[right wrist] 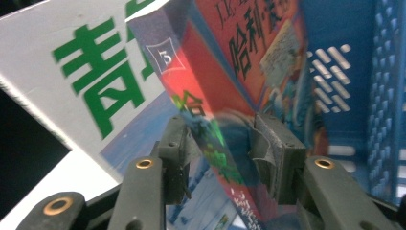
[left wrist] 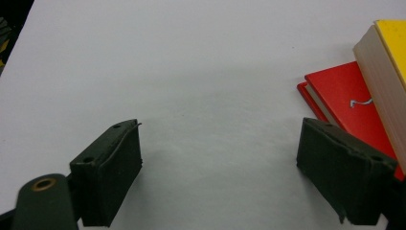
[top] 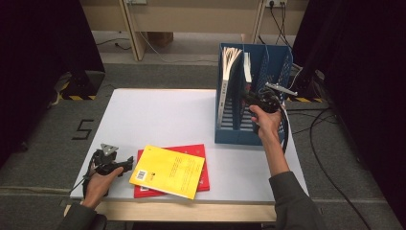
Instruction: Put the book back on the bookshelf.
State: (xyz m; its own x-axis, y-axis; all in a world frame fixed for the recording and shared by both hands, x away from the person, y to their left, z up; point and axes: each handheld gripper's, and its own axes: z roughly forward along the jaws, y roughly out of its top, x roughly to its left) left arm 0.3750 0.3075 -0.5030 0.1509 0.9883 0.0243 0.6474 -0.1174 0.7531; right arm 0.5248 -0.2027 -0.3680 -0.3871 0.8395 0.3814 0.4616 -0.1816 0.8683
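High view: right gripper (top: 262, 99) sits right of centre, reaching into the middle slot of the blue file rack (top: 230, 136), gripping a book (top: 247, 67) that stands upright there; another book with fanned pages (top: 228, 72) stands in the left slot. Left gripper (top: 115, 165) rests at lower left on the white table (top: 158, 115), just left of a yellow book (top: 167, 171) lying on top of a red book (top: 201, 149), not touching either. Left gripper view: both black jaws stand wide apart at the bottom of the frame, nothing but bare table between them; the red book (left wrist: 347, 98) and the yellow one's page edge (left wrist: 378, 72) show at the right edge, just past the right-hand jaw. Right gripper view: jaws partly closed on the spine of a red and blue Chinese-titled book (right wrist: 225, 110) in mid-frame, the pads close on both sides of it, tilted against a white book with green characters (right wrist: 72, 76) at left; blue perforated rack wall (right wrist: 354, 76) at right.
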